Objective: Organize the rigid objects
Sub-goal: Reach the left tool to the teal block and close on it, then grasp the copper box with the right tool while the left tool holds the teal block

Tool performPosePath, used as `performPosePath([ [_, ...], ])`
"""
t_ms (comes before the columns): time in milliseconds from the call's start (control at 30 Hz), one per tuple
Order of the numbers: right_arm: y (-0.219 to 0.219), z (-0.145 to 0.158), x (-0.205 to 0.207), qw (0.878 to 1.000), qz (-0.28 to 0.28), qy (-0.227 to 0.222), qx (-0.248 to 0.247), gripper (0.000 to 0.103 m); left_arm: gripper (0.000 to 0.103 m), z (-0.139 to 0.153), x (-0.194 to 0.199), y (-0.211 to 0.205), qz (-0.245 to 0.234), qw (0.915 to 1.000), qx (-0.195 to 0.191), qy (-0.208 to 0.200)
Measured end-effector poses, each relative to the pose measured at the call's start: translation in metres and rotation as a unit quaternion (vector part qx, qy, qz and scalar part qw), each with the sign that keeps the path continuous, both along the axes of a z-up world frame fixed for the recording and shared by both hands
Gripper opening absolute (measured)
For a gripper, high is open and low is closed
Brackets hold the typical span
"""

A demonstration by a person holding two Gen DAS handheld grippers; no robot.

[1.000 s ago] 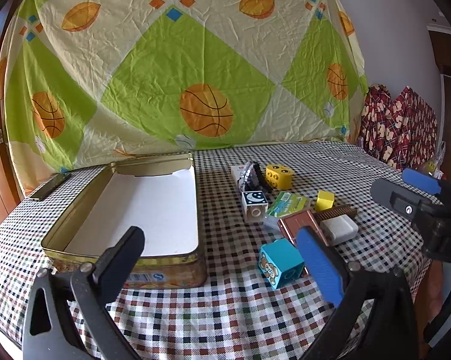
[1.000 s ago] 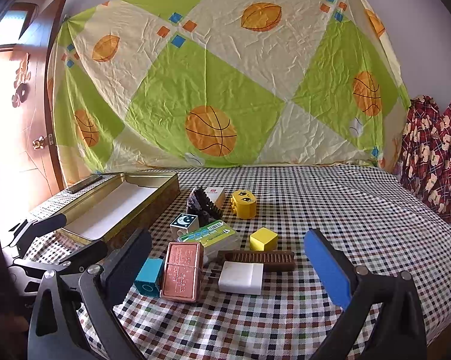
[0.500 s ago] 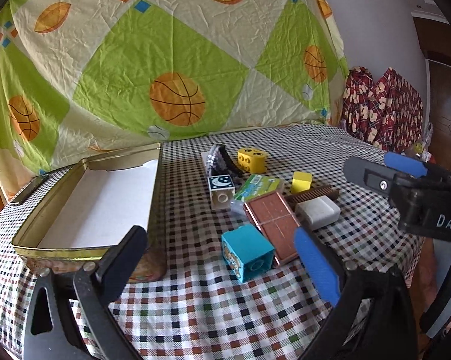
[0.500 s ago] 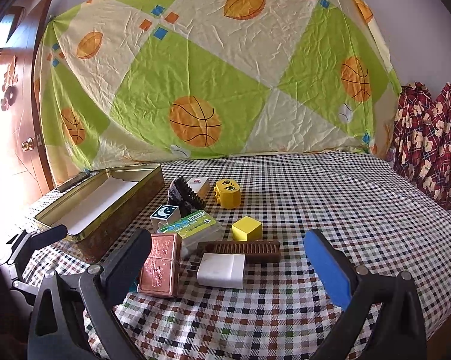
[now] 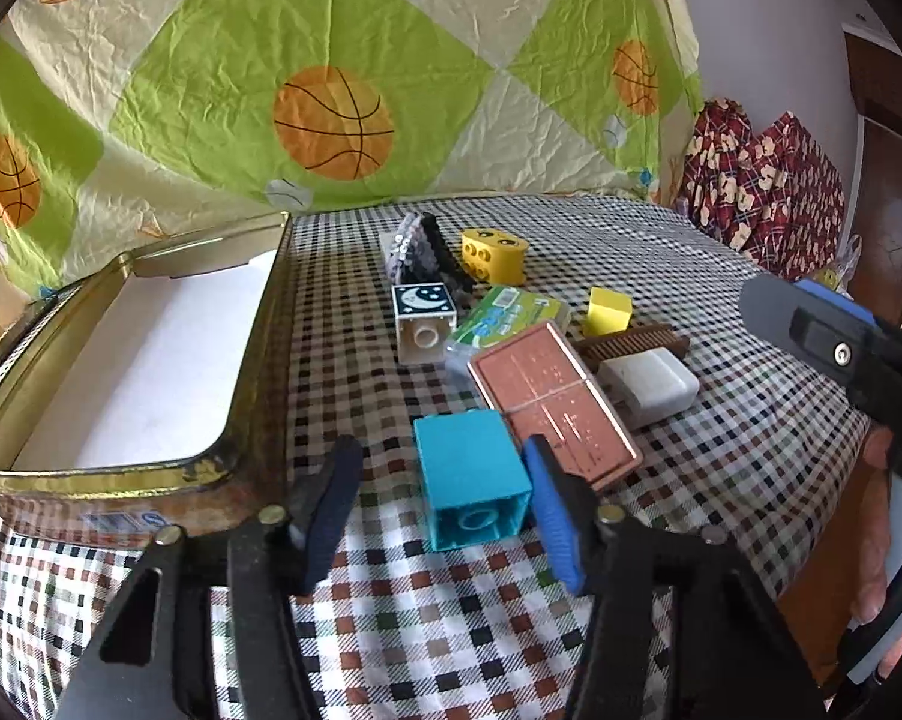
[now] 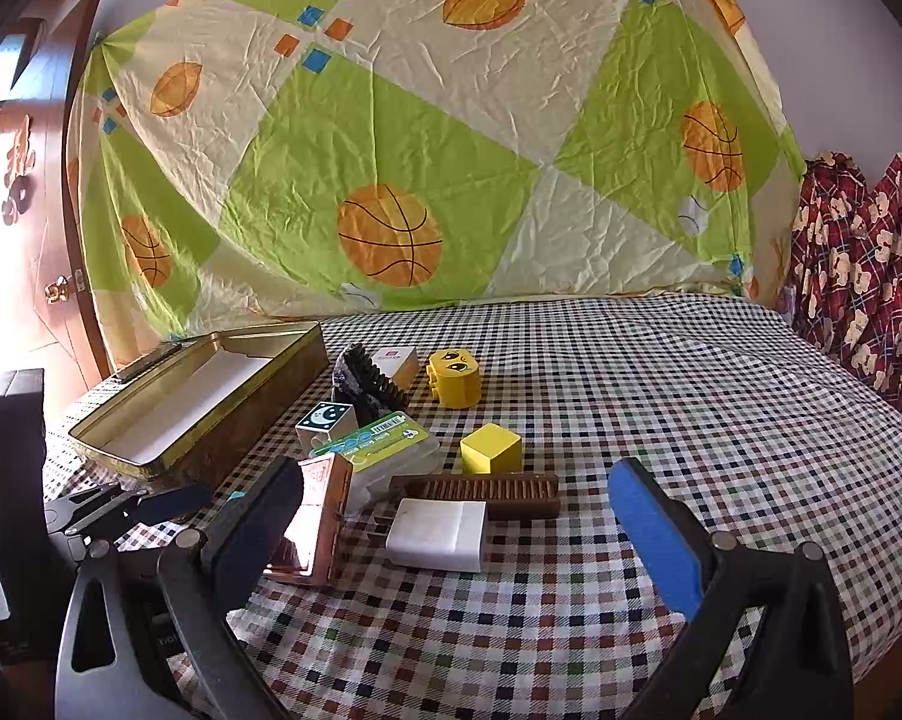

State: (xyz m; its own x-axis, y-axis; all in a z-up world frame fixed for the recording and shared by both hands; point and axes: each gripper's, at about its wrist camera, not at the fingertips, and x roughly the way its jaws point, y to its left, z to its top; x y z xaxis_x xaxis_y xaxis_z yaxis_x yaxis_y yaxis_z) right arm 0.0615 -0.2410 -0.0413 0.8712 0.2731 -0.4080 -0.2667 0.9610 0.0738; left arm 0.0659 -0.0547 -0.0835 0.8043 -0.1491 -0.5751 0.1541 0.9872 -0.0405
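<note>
A teal toy block (image 5: 469,468) lies on the checked tablecloth, between the fingers of my left gripper (image 5: 438,480). The jaws are closing: the blue right pad touches the block's side, while the dark left pad stands a gap away. The open gold tin (image 5: 120,468) with a white floor lies just to the left. My right gripper (image 6: 454,480) is open and holds nothing. It hovers near the table's front edge, with a white adapter (image 6: 438,531) lying on the cloth just ahead of it.
A copper case (image 5: 553,396), brown comb (image 5: 631,342), yellow cube (image 5: 610,306), green pack (image 5: 511,312), moon block (image 5: 423,318), yellow face block (image 5: 493,249) and dark hair clip (image 5: 420,246) crowd the cloth beyond the teal block. A basketball-print sheet hangs behind the table.
My left gripper has moved forward and down onto the teal block, and its jaws have narrowed around it. The right gripper has stayed where it was.
</note>
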Motion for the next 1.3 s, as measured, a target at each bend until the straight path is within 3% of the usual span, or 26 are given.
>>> performPosePath([
  [33,0.001,0.0,0.0,1.0,0.001,0.0,0.0,0.103,0.032,-0.001,0.001,0.001,-0.005,1.0,-0.004,0.003],
  [200,0.008,-0.005,0.001,1.0,0.004,0.003,-0.013,0.103,0.031,-0.002,-0.001,0.0,-0.022,0.9997,-0.009,0.001],
  [567,0.053,-0.021,0.007,0.996,0.06,0.022,-0.064,0.102,0.031,-0.004,-0.01,0.02,0.015,0.9995,0.012,-0.026],
  [633,0.063,-0.024,0.01,0.994,0.068,0.03,-0.081,0.098,0.031,-0.005,-0.011,0.023,0.02,0.9993,0.01,-0.031],
  [700,0.07,-0.027,0.015,0.992,0.079,0.045,-0.084,0.083,0.031,-0.005,-0.012,0.026,0.024,0.9991,0.007,-0.035],
  [767,0.074,-0.03,0.02,0.991,0.089,0.061,-0.081,0.076,0.031,-0.004,-0.013,0.028,0.027,0.999,0.003,-0.037],
  [967,0.086,-0.037,0.024,0.987,0.105,0.073,-0.094,0.075,0.031,-0.005,-0.015,0.036,0.04,0.9982,-0.002,-0.045],
  [1033,0.09,-0.04,0.027,0.985,0.107,0.084,-0.107,0.071,0.031,-0.005,-0.016,0.036,0.039,0.9981,-0.001,-0.047],
  [1167,0.101,-0.046,0.031,0.978,0.115,0.099,-0.141,0.053,0.03,-0.005,-0.017,0.034,0.042,0.9977,0.01,-0.052],
  [1300,0.105,-0.047,0.026,0.976,0.113,0.085,-0.164,0.05,0.031,-0.005,-0.019,0.031,0.044,0.9968,0.022,-0.063],
])
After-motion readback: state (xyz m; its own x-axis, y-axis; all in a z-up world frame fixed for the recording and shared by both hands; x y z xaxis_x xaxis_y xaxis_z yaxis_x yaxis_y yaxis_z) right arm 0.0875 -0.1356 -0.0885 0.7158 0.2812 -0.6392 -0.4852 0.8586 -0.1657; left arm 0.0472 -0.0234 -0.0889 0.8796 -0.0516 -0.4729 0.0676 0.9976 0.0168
